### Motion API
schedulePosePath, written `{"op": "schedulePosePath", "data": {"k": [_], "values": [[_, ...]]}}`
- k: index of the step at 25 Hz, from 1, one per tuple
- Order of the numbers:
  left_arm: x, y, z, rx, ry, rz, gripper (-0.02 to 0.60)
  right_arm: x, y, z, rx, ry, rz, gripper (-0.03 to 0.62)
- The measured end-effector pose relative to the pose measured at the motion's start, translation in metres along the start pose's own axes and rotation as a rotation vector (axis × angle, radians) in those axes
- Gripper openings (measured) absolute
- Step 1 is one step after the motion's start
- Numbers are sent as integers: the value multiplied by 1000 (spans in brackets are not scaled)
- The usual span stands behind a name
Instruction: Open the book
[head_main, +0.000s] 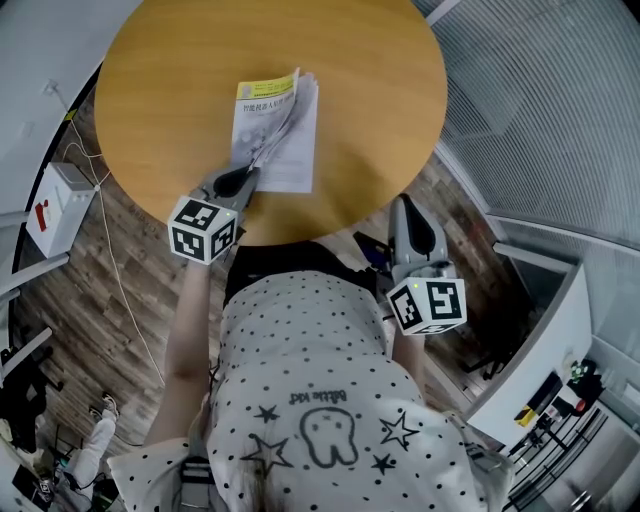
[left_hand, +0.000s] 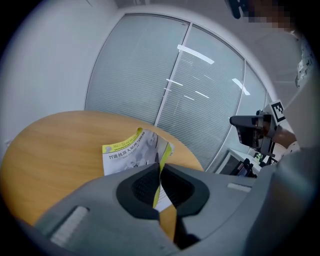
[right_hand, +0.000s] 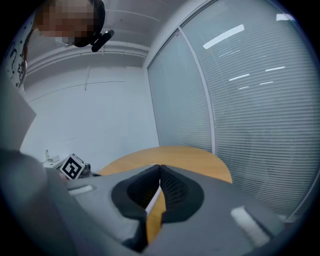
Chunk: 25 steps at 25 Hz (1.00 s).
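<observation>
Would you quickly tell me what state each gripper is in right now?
Left gripper: closed, fingers pinching a sheet of the book.
Right gripper: closed, holding nothing.

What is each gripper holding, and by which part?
The left gripper pinches the book by its cover's near edge; the right gripper holds nothing.

Left gripper (head_main: 248, 180) jaws pinch the book (head_main: 262, 115); right gripper (head_main: 404, 207) jaws closed

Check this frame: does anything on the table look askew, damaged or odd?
Only the booklet on the round table: it isn't lying flat. The left gripper is shut on its cover at the near edge, holding it raised so the pages fan and curl. That fits opening it; no tear shows.
</observation>
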<state>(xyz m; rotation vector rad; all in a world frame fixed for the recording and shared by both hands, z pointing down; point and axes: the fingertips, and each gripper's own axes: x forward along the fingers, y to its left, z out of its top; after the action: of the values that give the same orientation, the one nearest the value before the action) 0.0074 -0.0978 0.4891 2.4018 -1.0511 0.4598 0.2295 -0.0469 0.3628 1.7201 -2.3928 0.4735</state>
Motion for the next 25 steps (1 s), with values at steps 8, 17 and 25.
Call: {"op": "schedulePosePath", "data": {"k": [8, 17, 25], "values": [[-27, 29, 13, 25, -67, 111, 17, 6, 26, 5, -4, 0, -7, 5], [-71, 73, 9, -46, -105, 215, 18, 21, 65, 16, -18, -5, 6, 5], [-90, 94, -8, -98, -119, 272, 18, 30, 89, 15, -30, -2, 5, 5]]}}
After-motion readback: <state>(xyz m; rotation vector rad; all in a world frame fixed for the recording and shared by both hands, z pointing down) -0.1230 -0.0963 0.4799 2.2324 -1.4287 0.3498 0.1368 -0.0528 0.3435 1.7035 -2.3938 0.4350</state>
